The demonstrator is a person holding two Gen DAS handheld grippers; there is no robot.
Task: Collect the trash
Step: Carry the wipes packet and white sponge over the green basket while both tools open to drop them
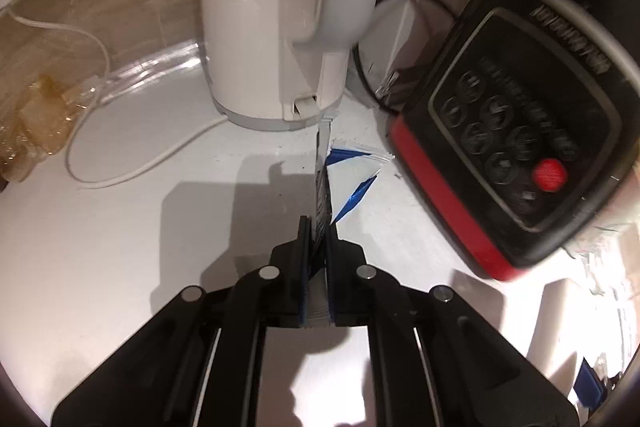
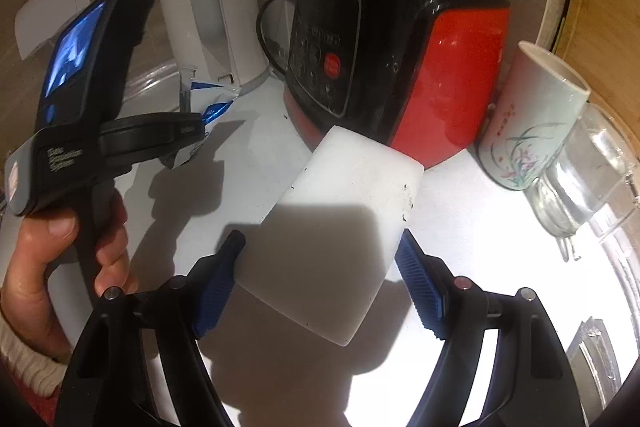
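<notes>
My left gripper [image 1: 317, 227] is shut on a torn white and blue wrapper [image 1: 352, 179], held edge-on just above the white counter [image 1: 120, 247], in front of the white kettle [image 1: 272, 7]. The same wrapper [image 2: 208, 103] shows in the right wrist view, at the tip of the left gripper [image 2: 188, 131], which a hand holds. My right gripper [image 2: 320, 247] grips a white sponge-like block [image 2: 336, 227] between its blue pads [image 2: 420, 287]; the block's far corner reaches toward the cooker's base.
A black and red multicooker [image 2: 400, 67] stands right of the kettle, also in the left wrist view [image 1: 520, 127]. A flowered mug [image 2: 532, 119] and glass cups [image 2: 588, 179] stand at the right. A white cord [image 1: 100, 131] and a crinkled clear bag [image 1: 36, 123] lie at the left.
</notes>
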